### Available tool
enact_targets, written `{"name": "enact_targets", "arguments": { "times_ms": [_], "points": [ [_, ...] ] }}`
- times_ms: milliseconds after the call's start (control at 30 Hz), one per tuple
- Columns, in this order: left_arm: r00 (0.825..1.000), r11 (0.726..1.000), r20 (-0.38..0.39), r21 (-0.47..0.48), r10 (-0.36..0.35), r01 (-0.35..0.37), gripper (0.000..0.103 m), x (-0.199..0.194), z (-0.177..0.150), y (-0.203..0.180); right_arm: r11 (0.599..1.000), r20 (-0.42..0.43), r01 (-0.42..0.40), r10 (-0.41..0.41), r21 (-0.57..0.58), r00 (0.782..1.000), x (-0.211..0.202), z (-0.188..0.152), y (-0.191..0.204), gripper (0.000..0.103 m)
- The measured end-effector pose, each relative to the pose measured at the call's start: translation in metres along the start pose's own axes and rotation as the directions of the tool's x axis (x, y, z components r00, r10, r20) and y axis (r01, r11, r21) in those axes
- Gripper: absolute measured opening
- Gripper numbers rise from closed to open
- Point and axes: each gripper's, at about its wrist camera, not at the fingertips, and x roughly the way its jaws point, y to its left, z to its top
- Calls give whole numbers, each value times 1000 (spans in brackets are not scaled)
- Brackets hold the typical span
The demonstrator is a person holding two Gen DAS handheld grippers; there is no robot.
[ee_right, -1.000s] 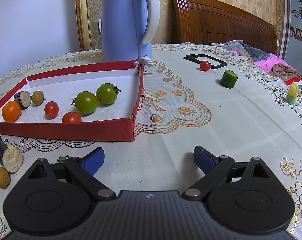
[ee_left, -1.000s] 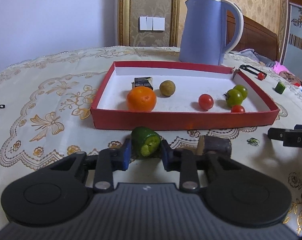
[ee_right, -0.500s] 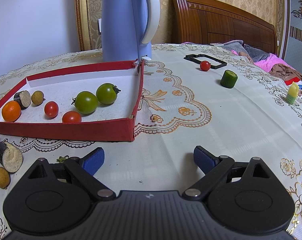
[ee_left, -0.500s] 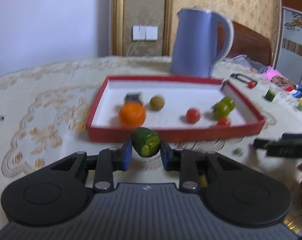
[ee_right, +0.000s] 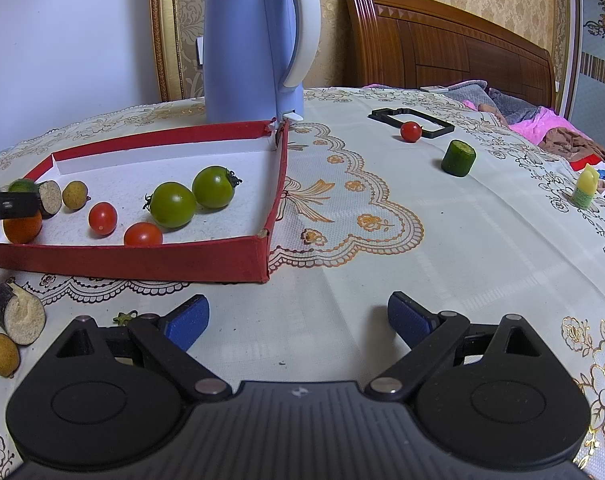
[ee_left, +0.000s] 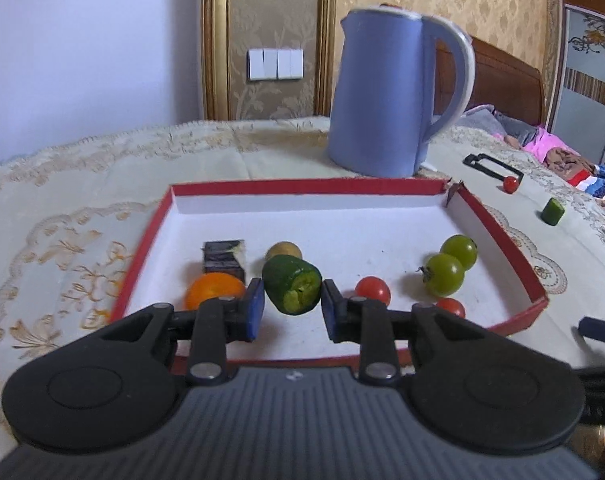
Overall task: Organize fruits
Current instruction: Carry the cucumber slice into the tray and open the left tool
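Observation:
My left gripper (ee_left: 289, 305) is shut on a green cucumber piece (ee_left: 291, 284) and holds it above the near part of the red tray (ee_left: 498, 224). The tray holds an orange (ee_left: 210, 289), a dark eggplant piece (ee_left: 224, 256), a brownish round fruit (ee_left: 283, 249), two green tomatoes (ee_left: 443, 273) and two red cherry tomatoes (ee_left: 373, 289). My right gripper (ee_right: 298, 320) is open and empty over the cloth, right of the tray (ee_right: 206, 257). The left gripper's tip (ee_right: 10, 205) shows over the tray's left end.
A blue kettle (ee_right: 258, 44) stands behind the tray. On the cloth outside lie an eggplant piece (ee_right: 18, 312), a small yellow fruit (ee_right: 1, 354), a cherry tomato (ee_right: 410, 131) in a black frame, a cucumber piece (ee_right: 458, 158) and a yellow-green piece (ee_right: 585, 192).
My left gripper has lifted the cucumber piece off the cloth and carried it forward over the tray's near edge. The right gripper has not moved.

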Motion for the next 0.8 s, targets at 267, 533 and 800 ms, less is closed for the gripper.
{"name": "enact_targets", "arguments": {
  "times_ms": [267, 533, 800],
  "points": [
    [998, 1000, -52, -23, 18, -19, 27, 27, -6, -1, 1000, 0, 0, 0, 0, 1000, 1, 0, 0, 97],
    [998, 999, -60, -12, 34, -35, 28, 31, -7, 1, 1000, 0, 1, -1, -1, 1000, 0, 0, 0, 97],
    [997, 999, -60, -7, 45, -45, 28, 31, -9, -2, 1000, -11, 12, -12, 4, 1000, 3, 1, 0, 103]
  ]
}}
